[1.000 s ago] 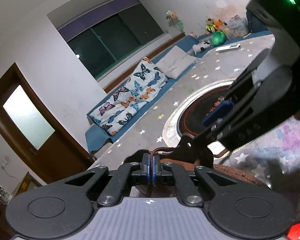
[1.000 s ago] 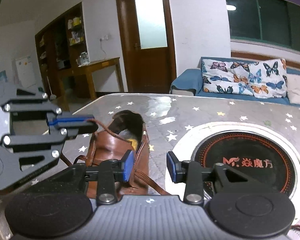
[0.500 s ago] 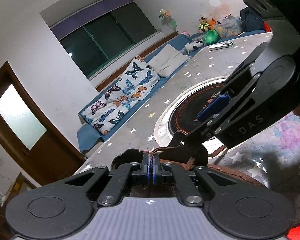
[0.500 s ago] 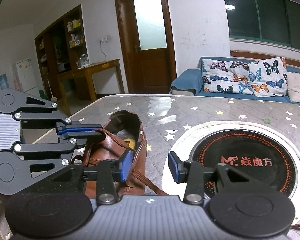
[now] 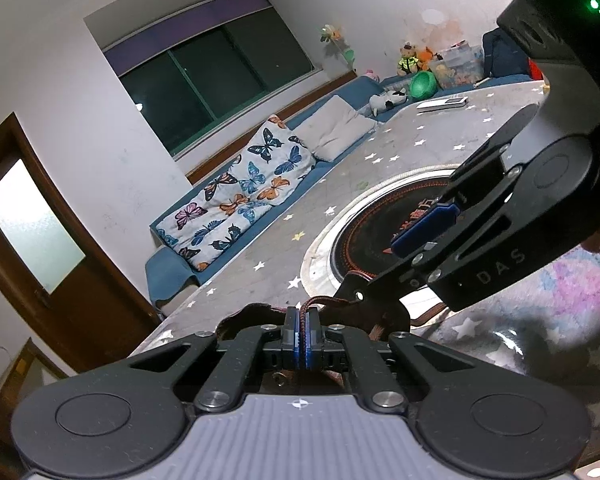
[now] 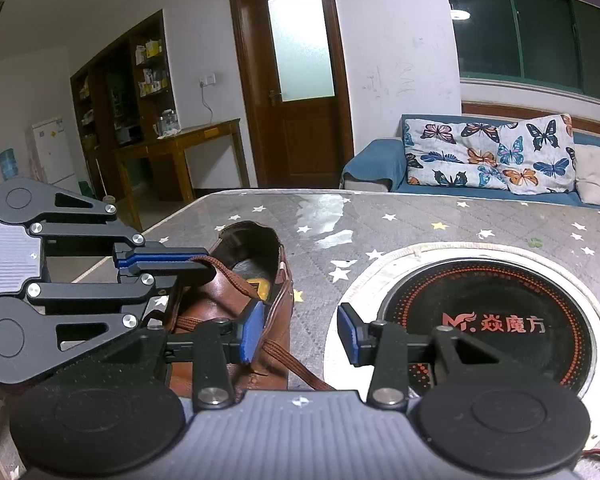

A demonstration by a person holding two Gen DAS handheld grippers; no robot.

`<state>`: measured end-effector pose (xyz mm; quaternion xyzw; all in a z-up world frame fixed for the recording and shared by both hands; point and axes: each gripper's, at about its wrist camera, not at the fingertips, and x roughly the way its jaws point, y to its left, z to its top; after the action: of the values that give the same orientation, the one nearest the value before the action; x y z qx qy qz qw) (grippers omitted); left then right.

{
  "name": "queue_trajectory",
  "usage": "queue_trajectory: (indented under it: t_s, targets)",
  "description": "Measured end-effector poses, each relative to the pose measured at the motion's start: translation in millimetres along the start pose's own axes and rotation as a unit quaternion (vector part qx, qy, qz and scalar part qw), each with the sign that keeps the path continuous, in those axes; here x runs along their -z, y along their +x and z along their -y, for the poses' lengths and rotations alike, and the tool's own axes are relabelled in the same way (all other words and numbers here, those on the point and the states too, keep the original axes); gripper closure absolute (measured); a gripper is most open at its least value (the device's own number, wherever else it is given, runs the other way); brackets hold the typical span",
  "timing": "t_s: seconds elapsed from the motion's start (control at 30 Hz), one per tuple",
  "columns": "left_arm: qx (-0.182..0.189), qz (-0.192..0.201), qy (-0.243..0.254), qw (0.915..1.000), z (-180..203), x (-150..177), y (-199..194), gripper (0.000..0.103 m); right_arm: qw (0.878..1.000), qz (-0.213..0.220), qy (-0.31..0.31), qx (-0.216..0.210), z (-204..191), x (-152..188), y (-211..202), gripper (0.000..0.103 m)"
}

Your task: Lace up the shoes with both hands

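Left gripper (image 6: 168, 262): jaws clenched on brown lace (image 6: 236, 280). Right gripper (image 6: 300, 334): jaws released, nothing between, another lace strand passing beneath. Brown shoe (image 6: 240, 304) rests on star-patterned worktop (image 6: 400, 220), beside round cooktop (image 6: 500, 320)

Brown leather shoe on the starred table, between two grippers

The right gripper (image 6: 300, 334) has its blue pads apart, with a loose lace end (image 6: 290, 364) lying between them untouched. The left gripper (image 6: 168, 262) comes in from the left, jaws closed on the brown shoelace (image 6: 228, 276) above the shoe (image 6: 240, 300). A round induction cooker (image 6: 500, 320) sits just beside the shoe on the table (image 6: 380, 216).
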<state>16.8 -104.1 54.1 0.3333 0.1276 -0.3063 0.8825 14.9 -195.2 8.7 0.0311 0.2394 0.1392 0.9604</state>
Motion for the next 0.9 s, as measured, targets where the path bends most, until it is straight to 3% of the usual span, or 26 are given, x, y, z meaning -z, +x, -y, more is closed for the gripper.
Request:
queue_trajectory:
  t_s: [0.2, 0.9]
  targets:
    - [0.007, -0.002, -0.013, 0.9999, -3, -1, 2, 0.1, 1.0, 0.0, -0.001, 0.0, 0, 0, -1, 0.063]
    - [0.009, -0.033, 0.044, 0.9984, 13, 1, 20, 0.1, 1.0, -0.001, -0.015, -0.027, -5, -5, -5, 0.064]
